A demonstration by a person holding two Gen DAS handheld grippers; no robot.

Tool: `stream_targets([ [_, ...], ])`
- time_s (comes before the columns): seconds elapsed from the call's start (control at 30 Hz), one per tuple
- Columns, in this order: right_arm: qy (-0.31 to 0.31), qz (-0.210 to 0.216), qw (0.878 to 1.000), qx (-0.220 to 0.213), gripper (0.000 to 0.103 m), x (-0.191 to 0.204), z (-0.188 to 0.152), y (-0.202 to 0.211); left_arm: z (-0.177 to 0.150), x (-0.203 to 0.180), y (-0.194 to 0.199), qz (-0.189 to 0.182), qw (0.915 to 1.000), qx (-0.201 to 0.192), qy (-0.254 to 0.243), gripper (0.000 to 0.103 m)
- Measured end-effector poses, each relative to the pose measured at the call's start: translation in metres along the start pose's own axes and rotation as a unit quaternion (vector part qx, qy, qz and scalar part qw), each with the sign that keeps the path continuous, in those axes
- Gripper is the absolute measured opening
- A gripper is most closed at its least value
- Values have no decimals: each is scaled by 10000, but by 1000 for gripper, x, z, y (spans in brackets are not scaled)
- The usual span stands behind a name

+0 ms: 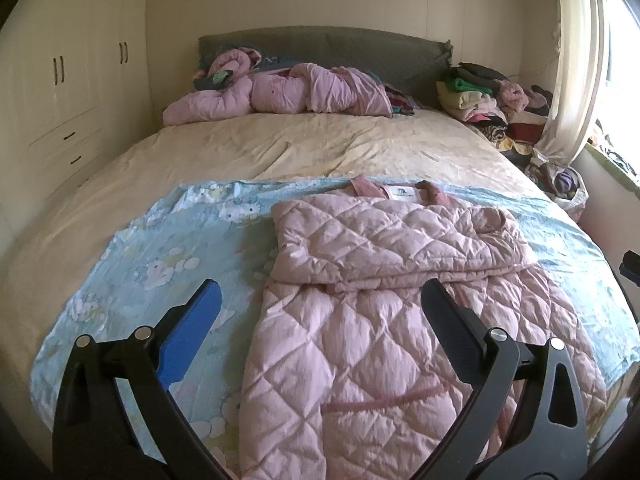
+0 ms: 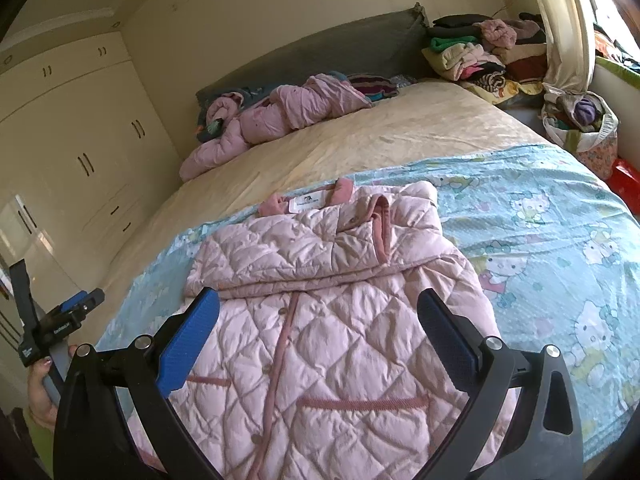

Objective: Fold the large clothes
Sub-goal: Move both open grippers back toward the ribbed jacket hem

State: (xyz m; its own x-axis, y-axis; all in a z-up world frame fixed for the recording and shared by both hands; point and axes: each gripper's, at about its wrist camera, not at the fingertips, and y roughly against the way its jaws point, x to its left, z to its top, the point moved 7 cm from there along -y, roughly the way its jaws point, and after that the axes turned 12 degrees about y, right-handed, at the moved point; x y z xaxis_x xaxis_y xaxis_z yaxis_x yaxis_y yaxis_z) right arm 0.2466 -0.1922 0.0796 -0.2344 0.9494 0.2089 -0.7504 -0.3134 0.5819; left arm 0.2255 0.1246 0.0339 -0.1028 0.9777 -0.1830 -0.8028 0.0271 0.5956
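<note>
- On the near half of the bed (image 1: 320,148), a pink quilted coat (image 1: 384,280) lies flat on a light blue cartoon-print sheet (image 1: 160,248), collar end toward the headboard (image 1: 320,44), its sleeves folded across the chest.
- Left gripper (image 1: 320,300): spread wide, holding nothing, above the coat's lower left part. One finger is over the blue sheet just beside the coat's edge, the other over the quilted body.
- Right gripper (image 2: 318,312): also spread wide and empty, above the coat's lower middle. The buttoned front band runs between its fingers, and the folded sleeves lie just beyond the fingertips.
- From the right wrist view, the left gripper (image 2: 76,308) appears at the frame's left edge, off the coat's side, with a hand (image 2: 42,384) below it.
- Farther back, a crumpled pink garment (image 1: 276,92) lies near the headboard; a stack of folded clothes (image 1: 484,100) sits by the curtain (image 1: 576,60).
</note>
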Motion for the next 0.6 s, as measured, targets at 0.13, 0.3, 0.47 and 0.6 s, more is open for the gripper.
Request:
stream_targets([
  [0.13,52,14,10000,49,99,0,-10,7,-10,5,7,5,10000,41,32,94],
  [0.3,94,-12,9998,155,99,-2,-23,9,-23,15,11,163,9998,89,44,94],
  [0.47,182,-66,9993,317,99,-5,-39,11,-43,28,8,362,9991,214,3,94],
  [0.6,170,-117,9988,436,99,-12,-53,12,-59,39,5,478,9983,342,9,94],
])
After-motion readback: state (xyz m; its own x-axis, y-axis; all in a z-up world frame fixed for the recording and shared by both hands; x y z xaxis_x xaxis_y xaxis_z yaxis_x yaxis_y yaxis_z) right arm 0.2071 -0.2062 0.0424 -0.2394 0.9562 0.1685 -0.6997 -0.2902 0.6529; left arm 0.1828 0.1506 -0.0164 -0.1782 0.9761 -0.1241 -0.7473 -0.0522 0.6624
